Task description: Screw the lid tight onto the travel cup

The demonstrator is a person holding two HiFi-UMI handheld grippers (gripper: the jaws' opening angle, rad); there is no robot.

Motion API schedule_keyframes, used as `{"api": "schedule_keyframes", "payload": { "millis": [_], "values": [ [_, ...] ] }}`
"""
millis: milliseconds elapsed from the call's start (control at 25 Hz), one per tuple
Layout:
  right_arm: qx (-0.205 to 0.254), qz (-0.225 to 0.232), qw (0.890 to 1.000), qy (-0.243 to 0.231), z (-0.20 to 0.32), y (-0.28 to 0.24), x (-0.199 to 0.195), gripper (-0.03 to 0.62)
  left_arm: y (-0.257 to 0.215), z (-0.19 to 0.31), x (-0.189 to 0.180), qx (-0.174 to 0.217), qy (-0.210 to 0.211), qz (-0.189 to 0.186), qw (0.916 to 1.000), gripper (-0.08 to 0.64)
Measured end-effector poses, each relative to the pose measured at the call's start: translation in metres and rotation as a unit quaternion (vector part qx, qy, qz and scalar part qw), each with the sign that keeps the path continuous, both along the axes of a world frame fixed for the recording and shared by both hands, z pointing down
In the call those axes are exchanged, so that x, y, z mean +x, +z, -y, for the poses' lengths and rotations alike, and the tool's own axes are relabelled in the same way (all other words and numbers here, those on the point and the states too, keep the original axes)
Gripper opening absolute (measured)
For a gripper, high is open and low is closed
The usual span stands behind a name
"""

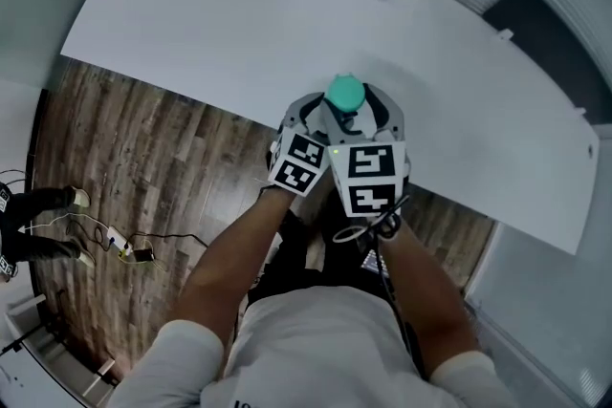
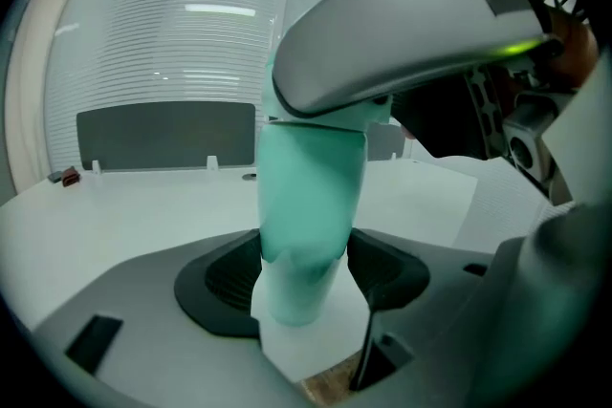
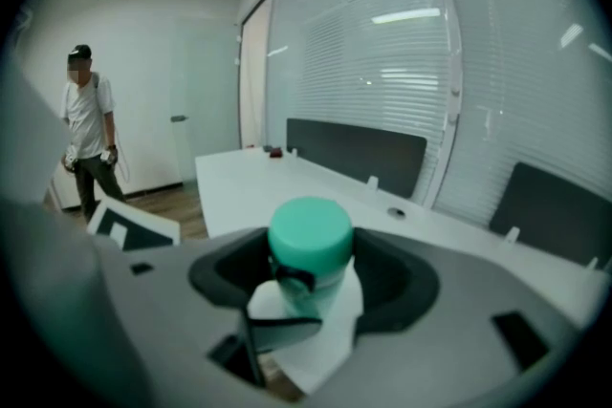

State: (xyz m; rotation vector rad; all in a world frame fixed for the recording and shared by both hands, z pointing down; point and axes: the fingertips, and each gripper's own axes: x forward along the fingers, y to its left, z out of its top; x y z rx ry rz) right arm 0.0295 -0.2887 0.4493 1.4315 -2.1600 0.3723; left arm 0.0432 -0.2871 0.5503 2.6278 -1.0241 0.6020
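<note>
Left gripper is clamping the travel cup, right gripper is squeezing the lid; if it's tilting at all, I'm guessing it's going on cross-threaded or slipping.

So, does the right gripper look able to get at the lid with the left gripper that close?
Likely yes. The lid sits right between the right gripper's tongs, which seem closed on it. The left gripper grips the travel cup lower on its body, leaving the lid free.
</note>
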Motion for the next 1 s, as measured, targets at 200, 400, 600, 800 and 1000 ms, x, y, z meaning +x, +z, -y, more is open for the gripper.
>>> {"api": "schedule_keyframes", "payload": {
  "millis": [200,400,600,800,1000],
  "values": [
    [-0.008,0.006,1.000,-0.022,-0.0008,0.0000,0.0026,0.288,0.0002,-0.0038,0.0021,0.002,0.040,0.001,0.9992,0.304],
    [-0.027,-0.002,0.995,-0.095,-0.0003,0.0012,-0.0033,0.288,0.0002,-0.0025,0.0030,0.004,0.155,0.019,0.9876,0.307],
    [-0.027,-0.003,0.995,-0.098,0.0016,0.0049,-0.0004,0.288,0.0002,-0.0013,0.0057,-0.003,0.146,0.011,0.9892,0.308],
    [-0.019,-0.009,0.999,-0.042,0.0004,0.0013,-0.0008,0.288,0.0008,-0.0001,0.0016,0.002,0.059,-0.001,0.9983,0.305],
    [-0.005,-0.009,1.000,-0.014,0.0003,-0.0001,-0.0005,0.288,0.0044,-0.0014,-0.0024,-0.004,-0.008,0.007,0.9999,0.299]
  ]
}}
